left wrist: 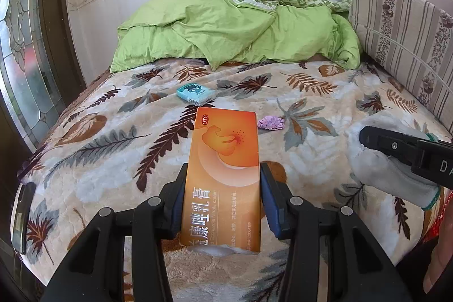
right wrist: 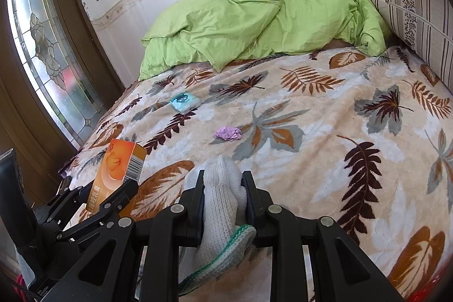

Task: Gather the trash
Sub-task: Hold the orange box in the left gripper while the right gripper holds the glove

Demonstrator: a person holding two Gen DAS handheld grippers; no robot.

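We see the left gripper [left wrist: 222, 188] clamped on an orange box [left wrist: 223, 169], held above the bed [left wrist: 325, 104]. The right gripper [right wrist: 222, 188] pinches a white glove [right wrist: 219, 205]. A purple wad [right wrist: 228, 133] and a blue packet [right wrist: 185, 102] lie apart on the blanket.

- The orange box [left wrist: 226, 169] is smooth, glossy cardboard.
- The white glove [right wrist: 223, 205] is coarse knitted cloth with a green-edged cuff.
- The leaf-print blanket [right wrist: 311, 132] looks fleecy and matt.
- The green quilt [left wrist: 226, 27] is thin cloth with a slight sheen, creased.
- The purple scrap [right wrist: 228, 133] looks like crumpled paper.
- The blue packet [left wrist: 196, 93] looks like soft shiny plastic wrap.
- Each tool [left wrist: 222, 197] is matt black plastic with metal rivets.
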